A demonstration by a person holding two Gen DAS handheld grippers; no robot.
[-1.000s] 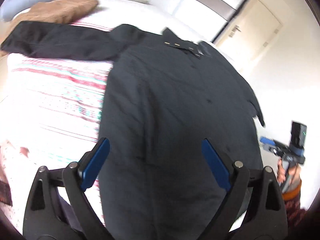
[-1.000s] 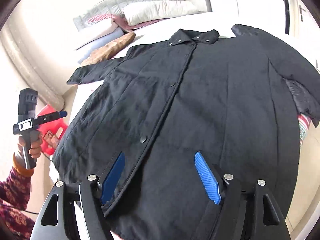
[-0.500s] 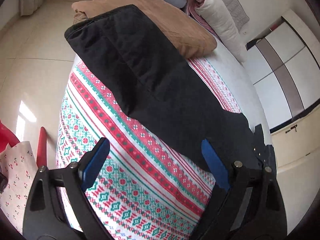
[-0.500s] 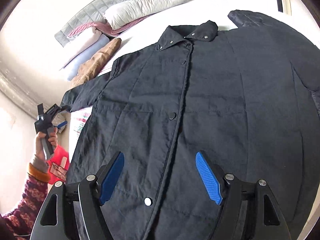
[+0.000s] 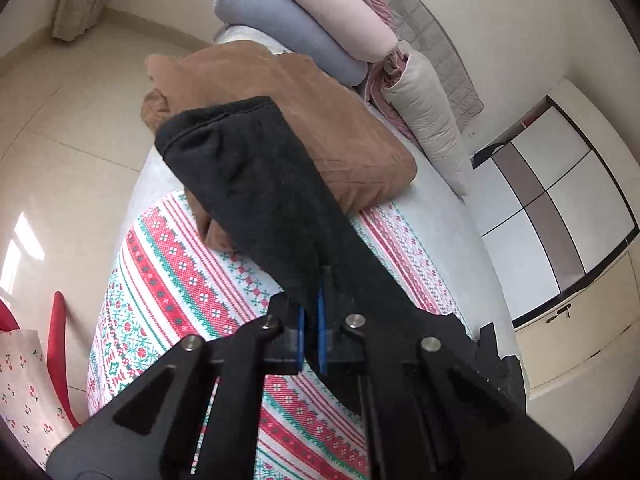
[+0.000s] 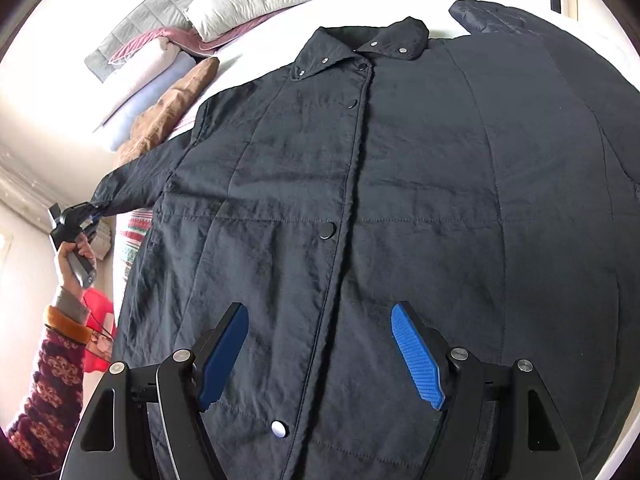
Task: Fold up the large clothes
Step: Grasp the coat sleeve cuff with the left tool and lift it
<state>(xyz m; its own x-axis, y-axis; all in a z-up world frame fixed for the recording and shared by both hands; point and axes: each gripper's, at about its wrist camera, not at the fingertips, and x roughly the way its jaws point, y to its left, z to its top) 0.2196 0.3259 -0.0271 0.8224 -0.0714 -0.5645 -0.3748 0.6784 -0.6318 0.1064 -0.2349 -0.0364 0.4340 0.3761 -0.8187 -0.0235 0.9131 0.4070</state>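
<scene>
Black coat [image 6: 400, 208] spread buttoned on the bed [image 5: 448, 216], right under my right gripper [image 6: 320, 356], fingers wide apart above its hem. My left gripper [image 5: 311, 332] is clamped on the coat's sleeve [image 5: 260, 192], brown blanket [image 5: 320, 128] just beyond.

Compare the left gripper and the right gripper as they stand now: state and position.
The left gripper is shut on the coat's sleeve, out beyond the bed's side; the right gripper is open and holds nothing. The left pinches fabric between its blue pads; the right hovers above the black coat near its lower front, over the button line. Both have black frames and blue finger pads.
</scene>
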